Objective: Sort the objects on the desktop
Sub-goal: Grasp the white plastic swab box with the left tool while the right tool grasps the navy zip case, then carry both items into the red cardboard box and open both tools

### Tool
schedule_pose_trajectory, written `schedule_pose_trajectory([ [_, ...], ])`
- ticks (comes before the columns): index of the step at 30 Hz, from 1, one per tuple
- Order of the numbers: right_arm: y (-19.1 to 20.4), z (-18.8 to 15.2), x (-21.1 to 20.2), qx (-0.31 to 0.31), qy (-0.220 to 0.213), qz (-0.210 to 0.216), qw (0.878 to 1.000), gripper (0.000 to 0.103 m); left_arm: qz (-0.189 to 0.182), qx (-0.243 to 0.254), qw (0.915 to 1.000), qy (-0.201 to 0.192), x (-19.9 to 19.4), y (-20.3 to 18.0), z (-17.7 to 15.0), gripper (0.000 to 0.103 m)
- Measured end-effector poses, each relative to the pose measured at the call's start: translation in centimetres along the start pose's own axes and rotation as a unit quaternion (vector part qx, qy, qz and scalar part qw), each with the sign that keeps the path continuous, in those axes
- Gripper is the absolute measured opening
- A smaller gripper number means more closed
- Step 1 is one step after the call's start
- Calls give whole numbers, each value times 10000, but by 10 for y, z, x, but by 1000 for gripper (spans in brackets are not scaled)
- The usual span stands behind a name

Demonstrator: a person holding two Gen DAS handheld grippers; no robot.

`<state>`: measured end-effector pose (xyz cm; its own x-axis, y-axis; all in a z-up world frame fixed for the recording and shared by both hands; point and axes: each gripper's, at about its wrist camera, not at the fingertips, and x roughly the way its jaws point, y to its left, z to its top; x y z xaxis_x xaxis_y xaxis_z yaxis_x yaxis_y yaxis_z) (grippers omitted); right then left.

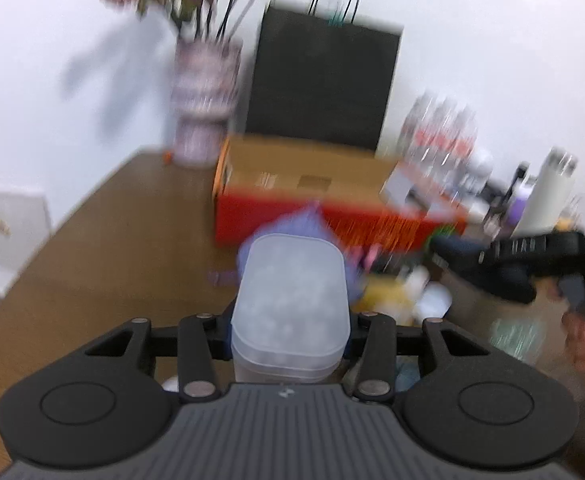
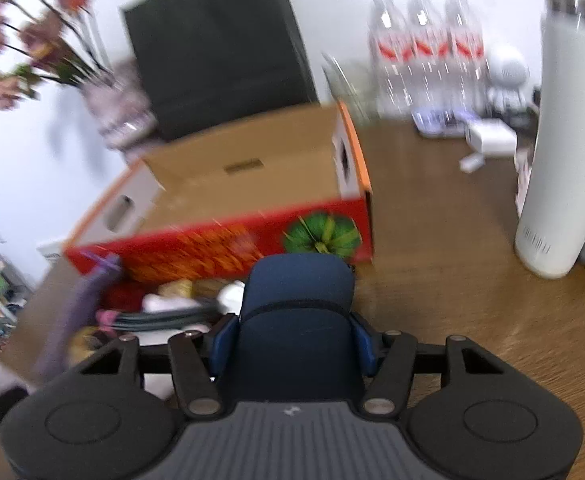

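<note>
1. Left wrist view: left gripper [image 1: 290, 322] is clamped on a translucent white lidded container [image 1: 290, 300], pads on its two side walls. Container sits upright between the fingers, its long axis running straight out along them.
2. Same view, landmark is the red and orange cardboard box [image 1: 312, 196]: open top, standing on the brown table [image 1: 92, 248]. The held container is in front of the box's red front wall, on the camera side, raised off the table. Loose clutter lies in front of the box, too blurred to name, apart from a purple cloth [image 1: 312, 220] just behind the container.
3. Same view: right gripper [image 1: 452, 250] shows to the right of the box front, with a hand [image 1: 584, 324] behind it.
4. Right wrist view: right gripper [image 2: 294, 320] is closed on a dark blue zippered case [image 2: 298, 308], blue pads on both flanks. Case is upright, long axis along the fingers.
5. Same view: the case sits in front of the cardboard box [image 2: 252, 172], near its right front corner by the green printed patch; the box opening lies ahead and to the left. White flask [image 2: 564, 140] stands well right of the box.
6. Judgement: both items go forward over the red wall into the box. Both look similarly near; heavy blur makes depth hard to judge.
</note>
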<state>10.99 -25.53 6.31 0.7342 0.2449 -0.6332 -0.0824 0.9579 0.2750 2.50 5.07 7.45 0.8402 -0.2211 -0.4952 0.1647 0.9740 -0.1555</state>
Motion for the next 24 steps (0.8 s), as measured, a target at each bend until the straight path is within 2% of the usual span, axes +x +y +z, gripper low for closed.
schedule_pose_trajectory([
  [3,7,20,-31,-151,-415,170,9989,58,-17,70,9994,-327,-8,-3,40,43],
  [5,11,45,-38,-239,-657,224,9973,58,40,135,9989,-449,5,-3,74,43],
  [8,13,90,-16,-285,-797,78,9964,58,295,-90,9987,-412,56,0,129,43],
  [11,17,130,36,-347,-528,-153,9979,58,549,-116,9984,-87,133,-2,168,44],
  [14,13,155,99,-221,-29,-430,9988,58,882,45,9951,438,213,-2,178,44],
  [16,13,161,136,-266,279,-660,9971,58,1115,-101,9910,736,254,3,178,44],
  [18,15,159,163,-389,527,-837,9943,58,1152,1,9891,920,277,2,171,44],
  [21,18,157,198,-475,943,-1161,9876,58,1464,440,9806,1226,302,-5,157,44],
  [24,18,155,221,-504,1200,-1298,9830,60,1315,413,9792,1489,312,-1,150,46],
])
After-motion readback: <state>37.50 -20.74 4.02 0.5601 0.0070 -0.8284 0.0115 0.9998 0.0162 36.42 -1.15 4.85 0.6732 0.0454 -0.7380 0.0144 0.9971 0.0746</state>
